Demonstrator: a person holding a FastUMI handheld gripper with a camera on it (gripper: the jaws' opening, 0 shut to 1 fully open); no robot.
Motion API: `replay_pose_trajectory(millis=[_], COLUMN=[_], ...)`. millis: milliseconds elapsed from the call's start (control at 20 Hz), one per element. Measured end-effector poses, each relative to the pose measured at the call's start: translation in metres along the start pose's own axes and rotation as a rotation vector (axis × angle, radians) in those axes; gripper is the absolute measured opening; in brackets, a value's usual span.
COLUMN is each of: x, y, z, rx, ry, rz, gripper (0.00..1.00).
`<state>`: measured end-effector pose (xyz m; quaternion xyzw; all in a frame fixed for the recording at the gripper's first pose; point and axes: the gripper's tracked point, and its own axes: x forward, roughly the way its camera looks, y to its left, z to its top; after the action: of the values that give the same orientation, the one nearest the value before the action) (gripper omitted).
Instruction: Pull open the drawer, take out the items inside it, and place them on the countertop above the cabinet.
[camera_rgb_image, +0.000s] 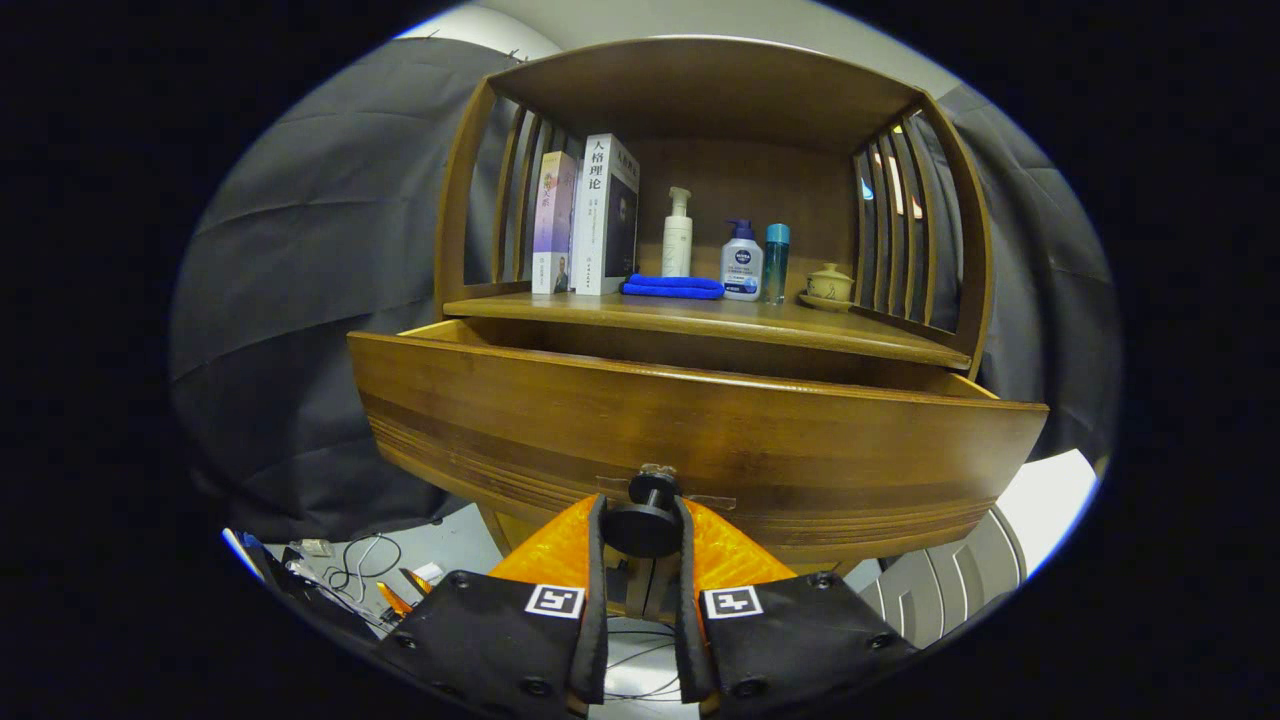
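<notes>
Dark cloth wall (330, 300) behind, pale floor (450, 550) with loose cables (365, 565) below.

The drawer (690, 430) is glossy varnished wood, its knob (645, 525) matt and dark, pinched by the tool (640, 520).

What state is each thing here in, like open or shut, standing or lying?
Drawer: pulled open, inside hidden.
Knob: clamped between both fingers.
Tongs: shut on the knob.
Books: standing upright on the countertop.
Blue cloth: folded, lying flat.
White pump bottle: upright.
Blue-capped pump bottle: upright.
Teal bottle: upright, capped.
Small lidded cup: lid on, on a saucer.
</notes>
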<state>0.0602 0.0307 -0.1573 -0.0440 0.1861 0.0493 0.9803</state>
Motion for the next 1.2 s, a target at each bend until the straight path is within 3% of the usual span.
replay_pose_trajectory(millis=[700, 1000, 1200], x=[-0.073, -0.079, -0.078], y=[0.015, 0.015, 0.015], z=[-0.036, -0.039, -0.037], rx=[-0.052, -0.026, -0.088], ry=[-0.028, -0.025, -0.046], rz=[0.053, 0.059, 0.051], gripper=[0.29, 0.30, 0.29])
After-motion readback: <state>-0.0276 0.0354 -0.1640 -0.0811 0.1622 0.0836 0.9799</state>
